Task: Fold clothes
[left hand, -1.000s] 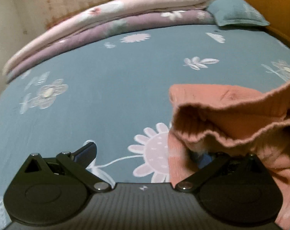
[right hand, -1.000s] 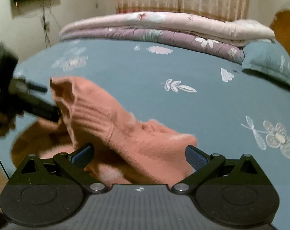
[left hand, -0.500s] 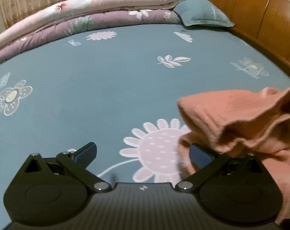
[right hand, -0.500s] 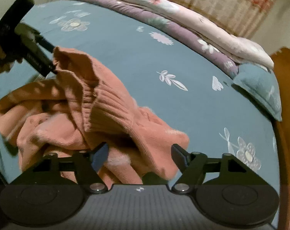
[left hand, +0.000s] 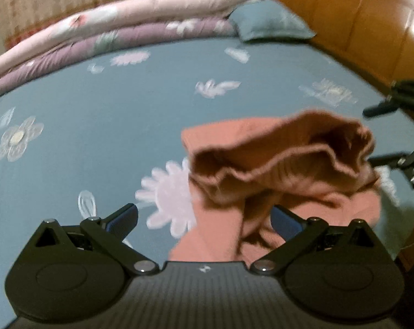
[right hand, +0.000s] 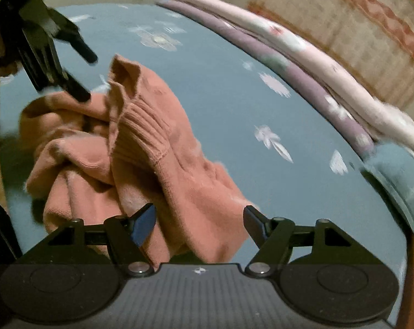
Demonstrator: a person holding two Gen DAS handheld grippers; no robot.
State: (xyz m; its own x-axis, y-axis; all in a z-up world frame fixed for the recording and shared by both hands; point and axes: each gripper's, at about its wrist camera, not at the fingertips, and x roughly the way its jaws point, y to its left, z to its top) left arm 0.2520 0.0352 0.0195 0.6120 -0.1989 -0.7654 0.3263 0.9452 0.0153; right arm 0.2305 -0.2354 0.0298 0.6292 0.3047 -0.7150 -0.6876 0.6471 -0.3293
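Observation:
A salmon knit sweater (left hand: 275, 150) lies bunched on the blue flowered bedsheet (left hand: 97, 115). My left gripper (left hand: 204, 218) is open wide, with a flap of the sweater low between its fingers and against the right one. In the right wrist view it hovers at the sweater's (right hand: 157, 148) far left end, where my left gripper (right hand: 89, 79) has its lower finger at the cloth. My right gripper (right hand: 198, 219) has closed in on a thick fold of the sweater, and cloth fills the gap from pad to pad. At the left wrist view's right edge my right gripper (left hand: 369, 137) straddles the sweater's end.
Folded pink and purple quilts (left hand: 124, 27) are stacked along the bed's far side, with a blue pillow (left hand: 267, 24) beside them. A wooden headboard (left hand: 357, 19) runs down the right. In the right wrist view the quilts (right hand: 316, 63) and pillow (right hand: 398, 181) lie at the right.
My right jaws narrowed onto the sweater fold and the wrist rolled, tilting its view. My left gripper drew back from the ribbed hem, which slipped off its right finger; it stayed open.

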